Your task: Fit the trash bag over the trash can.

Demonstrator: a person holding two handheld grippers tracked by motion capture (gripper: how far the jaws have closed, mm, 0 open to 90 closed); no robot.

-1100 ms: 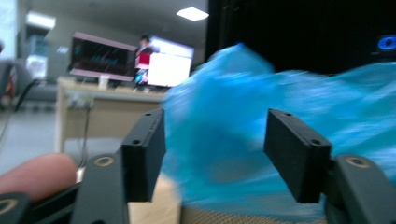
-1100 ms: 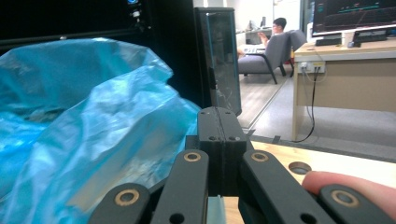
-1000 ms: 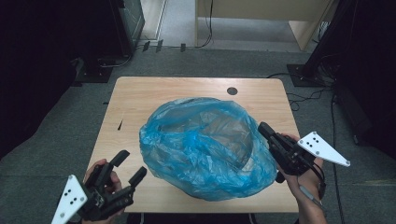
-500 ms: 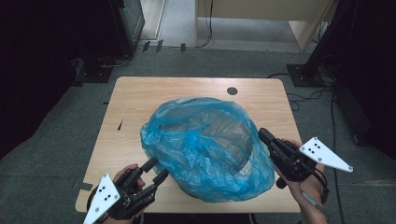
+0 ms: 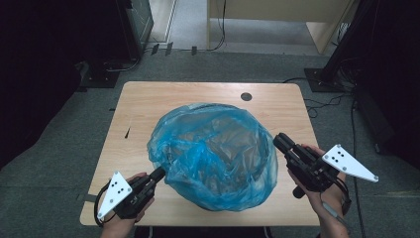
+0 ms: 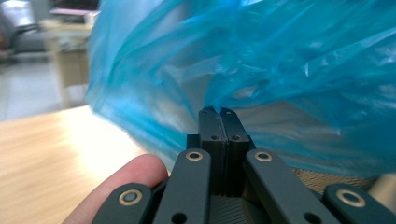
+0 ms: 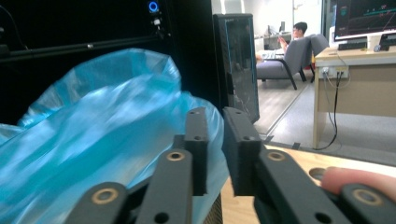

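Fingers of the left gripper (image 6: 219, 114) are pressed together, with a thin fold of the blue plastic bag (image 5: 213, 153) bunching right at their tips; in the left gripper view it looks pinched between them, though how much film is caught cannot be told. From above, this gripper sits at the near left corner of the bench (image 5: 148, 106), its tip touching the bag's near left edge.

Fingers of the right gripper (image 7: 215, 128) stand narrowly apart with nothing between them. In the high view this gripper rests just beside the bag's right side, touching or nearly touching the film.

Between the two grippers, the bag lies puffed and crumpled across the middle of the wooden bench. It is translucent, and something darker shows dimly through it, too unclear to name.

By its look, the bag should handle as very light, soft and slippery, collapsing wherever it is pressed and liable to tear if pulled hard. A gathered fold or the rim would probably give a surer hold than the smooth, taut parts.

Farther off, a person sits in a chair (image 7: 299, 51) near a desk (image 7: 357, 79).
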